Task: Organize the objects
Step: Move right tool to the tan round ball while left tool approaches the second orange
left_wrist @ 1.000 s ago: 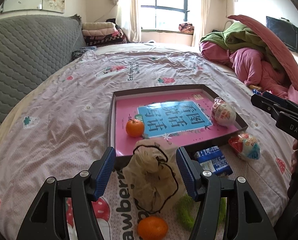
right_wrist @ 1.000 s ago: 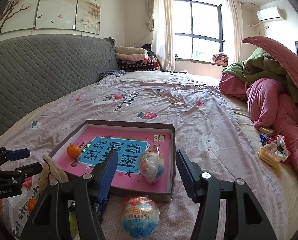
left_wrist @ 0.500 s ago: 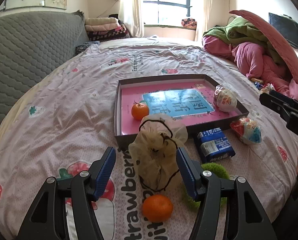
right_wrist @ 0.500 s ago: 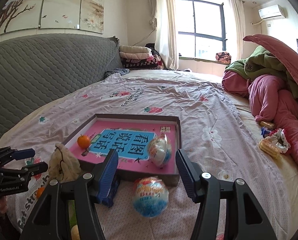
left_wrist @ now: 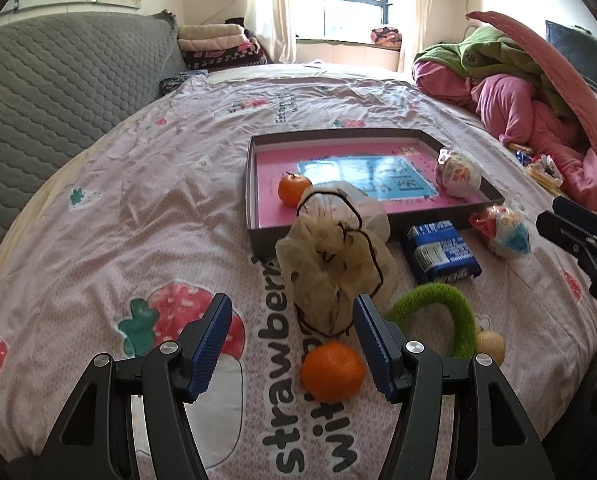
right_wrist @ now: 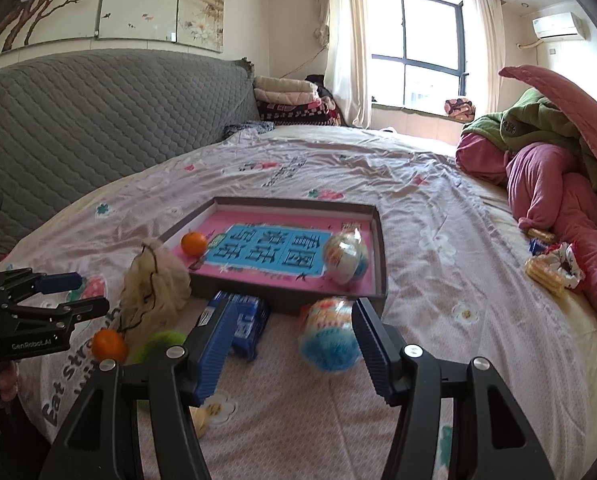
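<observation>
Two grippers hang over a bedspread [left_wrist: 110,200] printed with strawberries. Farthest left, the left gripper [left_wrist: 292,334] has its blue-padded jaws released and wide, nothing between the pads; in the right wrist view it [right_wrist: 68,294] shows at the left edge, also parted and empty. Just beyond its fingertips stands a beige drawstring pouch [left_wrist: 334,256], touching the near wall of a shallow brown box [left_wrist: 254,236]. A loose orange [left_wrist: 332,372] lies on the spread between and just below the jaws, apart from the pads. Inside the box, a second orange [left_wrist: 292,190] sits in the near left corner on the pink and blue lining, and a wrapped toy egg [left_wrist: 456,174] rests against the right wall. Right of the pouch, outside the box, lie a blue carton [left_wrist: 442,256] and, nearer the camera, a green fuzzy loop [left_wrist: 438,300]. Farther right, a second wrapped egg [right_wrist: 330,338] lies on the spread just before the box. The right gripper [right_wrist: 290,332] has its jaws unclenched; this egg is blurred and close to the right pad, but I cannot tell whether they touch. Pink and green bedding [right_wrist: 550,152] is heaped at the far right.
</observation>
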A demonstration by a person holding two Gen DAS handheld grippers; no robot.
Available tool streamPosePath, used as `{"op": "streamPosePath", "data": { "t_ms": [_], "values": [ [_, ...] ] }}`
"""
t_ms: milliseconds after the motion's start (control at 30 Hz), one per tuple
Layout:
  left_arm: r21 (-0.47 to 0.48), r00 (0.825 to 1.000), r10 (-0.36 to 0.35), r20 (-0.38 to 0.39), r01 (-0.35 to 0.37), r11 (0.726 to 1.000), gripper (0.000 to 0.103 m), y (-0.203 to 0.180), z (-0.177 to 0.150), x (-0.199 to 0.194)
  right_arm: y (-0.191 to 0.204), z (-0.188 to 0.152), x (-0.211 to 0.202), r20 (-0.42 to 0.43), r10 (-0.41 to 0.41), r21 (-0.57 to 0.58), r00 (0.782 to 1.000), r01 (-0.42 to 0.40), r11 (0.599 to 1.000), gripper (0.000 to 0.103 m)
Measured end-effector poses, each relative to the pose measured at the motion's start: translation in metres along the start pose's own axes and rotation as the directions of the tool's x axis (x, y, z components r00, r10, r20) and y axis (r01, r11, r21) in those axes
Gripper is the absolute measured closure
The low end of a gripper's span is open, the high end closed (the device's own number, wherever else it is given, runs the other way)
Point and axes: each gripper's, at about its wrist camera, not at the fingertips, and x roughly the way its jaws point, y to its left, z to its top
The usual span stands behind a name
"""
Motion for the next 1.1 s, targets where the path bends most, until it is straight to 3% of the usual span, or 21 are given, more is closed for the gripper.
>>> {"op": "streamPosePath", "data": {
  "t_ms": [1100],
  "values": [
    [0.036,0.995,-0.037,-0.095,0.041,0.999,0.039,-0.010,-0.029,0.003,0.042,-0.048,0.001,-0.162,0.100,-0.039,0.982,-0.108,0.993,0.043]
  ]
}}
